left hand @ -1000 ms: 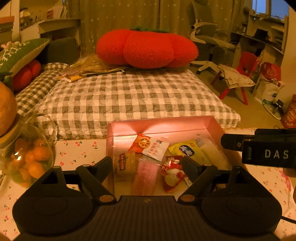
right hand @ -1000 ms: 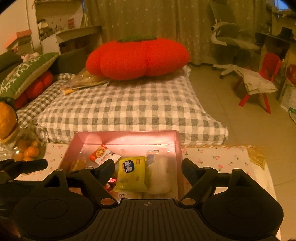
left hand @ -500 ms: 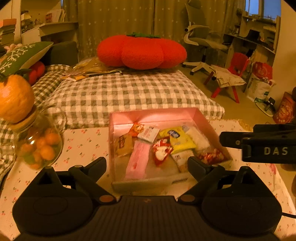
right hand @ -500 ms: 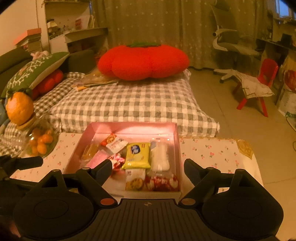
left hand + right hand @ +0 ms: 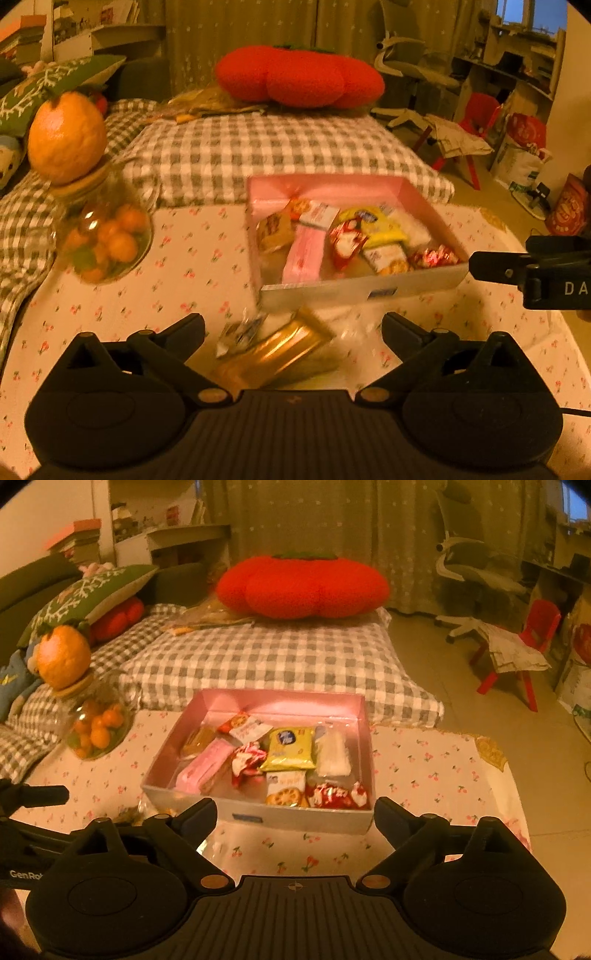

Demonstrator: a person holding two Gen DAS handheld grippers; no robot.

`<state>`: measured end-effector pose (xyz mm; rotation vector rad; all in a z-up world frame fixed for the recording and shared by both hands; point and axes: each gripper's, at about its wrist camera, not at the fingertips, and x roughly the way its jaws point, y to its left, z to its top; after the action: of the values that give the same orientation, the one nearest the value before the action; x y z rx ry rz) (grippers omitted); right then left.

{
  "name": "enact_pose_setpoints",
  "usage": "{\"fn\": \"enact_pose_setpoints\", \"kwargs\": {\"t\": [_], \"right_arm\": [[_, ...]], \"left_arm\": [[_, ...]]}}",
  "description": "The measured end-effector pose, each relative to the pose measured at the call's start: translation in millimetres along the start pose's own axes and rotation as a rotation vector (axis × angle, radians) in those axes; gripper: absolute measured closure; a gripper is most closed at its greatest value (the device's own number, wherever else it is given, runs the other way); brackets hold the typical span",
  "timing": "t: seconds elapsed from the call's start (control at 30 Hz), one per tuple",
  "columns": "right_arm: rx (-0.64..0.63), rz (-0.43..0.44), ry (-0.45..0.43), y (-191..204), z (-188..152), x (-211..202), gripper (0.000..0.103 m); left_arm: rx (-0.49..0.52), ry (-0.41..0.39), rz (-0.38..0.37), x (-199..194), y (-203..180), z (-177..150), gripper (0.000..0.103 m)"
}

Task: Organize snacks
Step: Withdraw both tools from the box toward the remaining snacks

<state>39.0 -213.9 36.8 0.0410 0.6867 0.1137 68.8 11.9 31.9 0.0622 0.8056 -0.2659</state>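
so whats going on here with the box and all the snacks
A person is sorting snacks with a handheld gripper in each hand. A pink box on the cherry-print tablecloth already holds several packets, among them a yellow packet and a pink packet. A gold packet lies outside the box, on the cloth in front of the left gripper. Both the left gripper and the right gripper are opening, and neither is holding anything.

Gold packet (image 5: 275, 356) motion-blurred, its print unreadable; right claw (image 5: 532, 271) cut off at frame edge.
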Motion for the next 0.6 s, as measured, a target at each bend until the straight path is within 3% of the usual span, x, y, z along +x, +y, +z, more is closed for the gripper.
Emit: {"fn": "enact_pose_setpoints", "kwargs": {"t": [0.6], "right_arm": [[-0.124, 0.096, 0.075, 47.8, -49.0, 8.5, 0.006]], "left_arm": [[0.058, 0.059, 0.02, -6.5, 36.1, -51.5, 0.0]]}}
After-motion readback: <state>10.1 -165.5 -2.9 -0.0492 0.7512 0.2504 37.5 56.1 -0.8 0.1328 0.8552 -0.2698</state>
